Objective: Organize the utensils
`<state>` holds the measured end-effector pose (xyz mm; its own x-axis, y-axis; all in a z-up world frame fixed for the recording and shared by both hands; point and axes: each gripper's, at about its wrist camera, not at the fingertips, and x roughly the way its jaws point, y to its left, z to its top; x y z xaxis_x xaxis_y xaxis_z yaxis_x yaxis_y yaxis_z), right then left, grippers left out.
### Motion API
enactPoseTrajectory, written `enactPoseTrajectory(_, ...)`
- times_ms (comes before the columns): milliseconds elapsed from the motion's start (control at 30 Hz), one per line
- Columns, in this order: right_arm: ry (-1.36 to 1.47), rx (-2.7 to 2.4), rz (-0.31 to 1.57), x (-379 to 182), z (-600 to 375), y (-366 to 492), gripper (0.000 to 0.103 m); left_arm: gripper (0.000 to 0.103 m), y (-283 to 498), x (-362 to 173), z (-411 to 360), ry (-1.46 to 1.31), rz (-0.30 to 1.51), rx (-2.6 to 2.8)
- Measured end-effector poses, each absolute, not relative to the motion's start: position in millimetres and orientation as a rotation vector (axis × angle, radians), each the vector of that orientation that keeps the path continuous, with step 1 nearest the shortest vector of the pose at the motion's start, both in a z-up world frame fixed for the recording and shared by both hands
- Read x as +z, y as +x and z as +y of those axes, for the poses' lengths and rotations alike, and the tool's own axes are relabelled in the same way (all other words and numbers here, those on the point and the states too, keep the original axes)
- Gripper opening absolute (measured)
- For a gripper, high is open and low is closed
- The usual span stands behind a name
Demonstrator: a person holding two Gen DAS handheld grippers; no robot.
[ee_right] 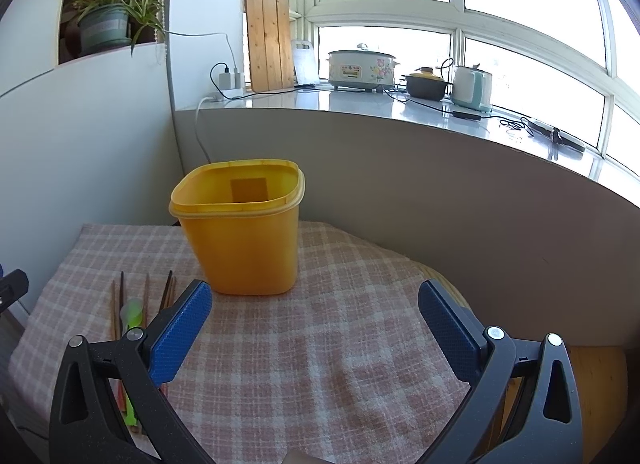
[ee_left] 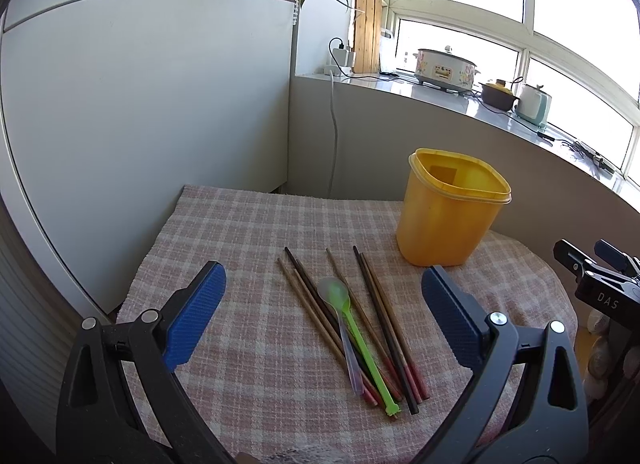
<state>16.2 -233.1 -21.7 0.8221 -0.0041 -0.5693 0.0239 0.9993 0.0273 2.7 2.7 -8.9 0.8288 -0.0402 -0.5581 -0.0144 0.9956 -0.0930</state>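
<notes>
The utensils lay in a loose bundle on the checked cloth (ee_left: 240, 232) that covered the bench: several chopsticks (ee_left: 376, 316), a green spoon (ee_left: 360, 340) and a clear spoon (ee_left: 347, 348) across them. In the left wrist view the bundle sat directly ahead of the left tongs (ee_left: 324, 316), between the two blue pads, which stood wide apart and held nothing. The long axes of the sticks ran roughly along the tongs' line of sight, slanting a little toward the right at the near ends, where the red-tipped handles lay, while the far tips pointed away toward the wall.

The yellow container (ee_left: 448, 212) stood upright and looked empty, beyond the bundle and to its right, close to the far tips but apart from them.

The right tongs (ee_right: 316, 328) were also spread open and empty, hovering over bare cloth with the container straight ahead; the utensils lay off to their left, partly hidden behind the left pad. So the left tongs were judged the nearer to the bundle and the right tongs the nearer to the container. A grip across the sticks would probably suit their lie.
</notes>
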Motion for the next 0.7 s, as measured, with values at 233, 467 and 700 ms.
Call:
enactPoseTrajectory(233,0.037,-0.008,0.617,-25,-233,18,0.102,0.100,7,-13,4,-0.086,0.618,-0.001)
enactPoseTrajectory(467,0.024,-0.004,0.625,-29,-230,20,0.102,0.100,17,-22,11,-0.078,0.656,-0.005)
enactPoseTrajectory(700,0.013,0.069,0.648,-43,-223,24,0.102,0.097,36,-58,21,-0.075,0.770,-0.073)
